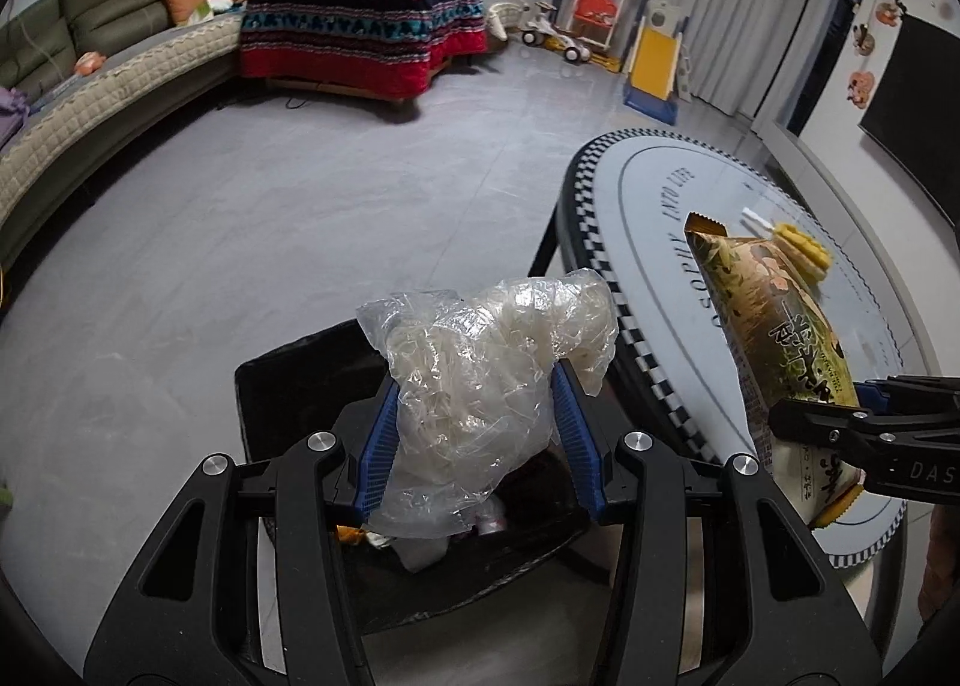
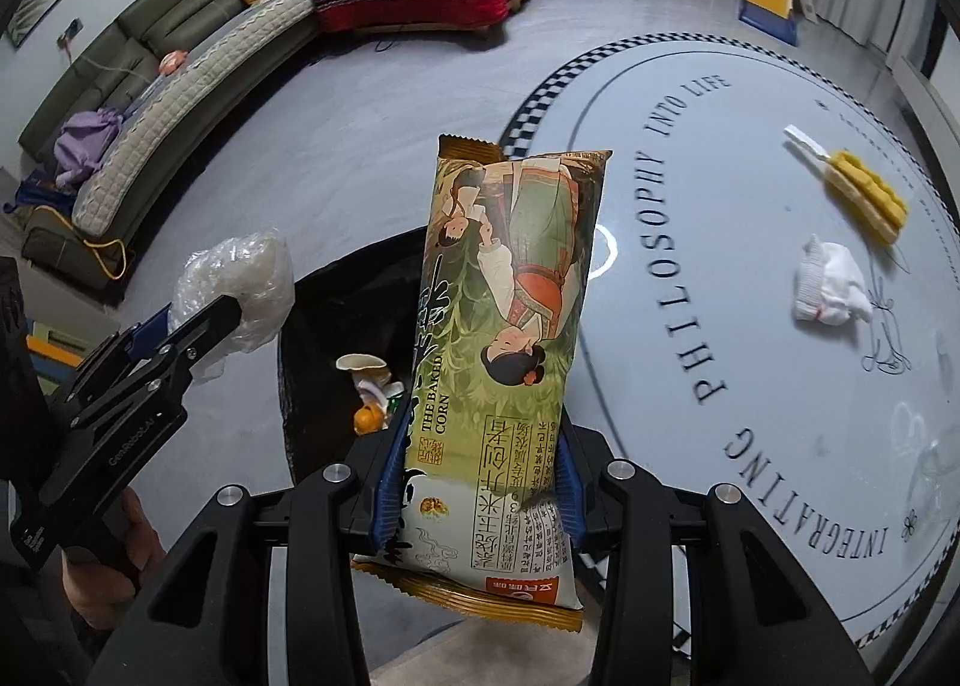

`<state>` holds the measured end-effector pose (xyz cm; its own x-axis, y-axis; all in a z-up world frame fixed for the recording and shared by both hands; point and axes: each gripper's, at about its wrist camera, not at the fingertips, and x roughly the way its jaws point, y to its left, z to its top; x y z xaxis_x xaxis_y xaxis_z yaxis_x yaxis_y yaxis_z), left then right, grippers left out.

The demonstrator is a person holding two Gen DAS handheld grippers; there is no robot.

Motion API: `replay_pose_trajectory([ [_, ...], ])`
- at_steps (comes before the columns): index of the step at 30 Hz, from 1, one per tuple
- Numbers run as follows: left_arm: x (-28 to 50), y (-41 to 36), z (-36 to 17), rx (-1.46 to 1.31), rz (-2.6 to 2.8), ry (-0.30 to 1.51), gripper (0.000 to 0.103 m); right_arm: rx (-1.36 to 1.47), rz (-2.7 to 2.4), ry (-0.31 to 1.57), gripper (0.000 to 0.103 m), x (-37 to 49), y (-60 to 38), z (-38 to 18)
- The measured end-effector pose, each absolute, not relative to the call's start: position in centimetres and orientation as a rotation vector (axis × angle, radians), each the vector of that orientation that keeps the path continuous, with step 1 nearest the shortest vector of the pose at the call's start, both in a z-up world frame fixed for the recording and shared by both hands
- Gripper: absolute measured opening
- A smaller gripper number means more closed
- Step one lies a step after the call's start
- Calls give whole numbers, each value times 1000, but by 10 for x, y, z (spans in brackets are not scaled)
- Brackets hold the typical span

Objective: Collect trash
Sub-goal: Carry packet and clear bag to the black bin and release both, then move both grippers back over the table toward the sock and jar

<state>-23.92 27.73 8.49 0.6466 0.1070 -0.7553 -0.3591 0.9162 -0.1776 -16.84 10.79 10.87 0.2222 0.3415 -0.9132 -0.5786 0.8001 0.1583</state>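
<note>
- Trash in both claws: left gripper [image 1: 474, 434] clamps crumpled plastic bag [image 1: 486, 374], light, squashy.
- Right gripper [image 2: 477, 482] pinches snack wrapper [image 2: 504, 356] w/ slick film; hold low, mid-body, over bin [image 1: 288, 386].

The left gripper [image 1: 477, 422] is clamped on a crumpled plastic bag [image 1: 480, 368] above the bin [image 1: 288, 386]; the right gripper [image 2: 480, 482], nearer the desk [image 2: 750, 206], pinches a snack packet [image 2: 504, 326].
</note>
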Motion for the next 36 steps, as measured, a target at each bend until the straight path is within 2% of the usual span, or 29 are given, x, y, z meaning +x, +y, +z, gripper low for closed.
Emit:
replay_pose_trajectory([
  [6,-261,312,53,-374,358,890,50,-288,720,1229,43,-186,151,84],
  [8,-266,324,42,-399,381,918,56,-317,753,1253,44,-189,166,71],
  [9,-266,328,39,-411,389,930,73,-341,765,1255,50,-191,174,67],
  [10,-267,334,34,-427,407,951,98,-376,752,1243,62,-193,181,62],
  [12,-272,342,31,-441,453,955,97,-397,719,1212,70,-195,188,59],
  [22,-276,351,30,-452,468,935,97,-367,748,1220,70,-191,180,61],
  [36,-236,289,51,-372,318,925,97,-279,723,1207,70,-169,127,75],
])
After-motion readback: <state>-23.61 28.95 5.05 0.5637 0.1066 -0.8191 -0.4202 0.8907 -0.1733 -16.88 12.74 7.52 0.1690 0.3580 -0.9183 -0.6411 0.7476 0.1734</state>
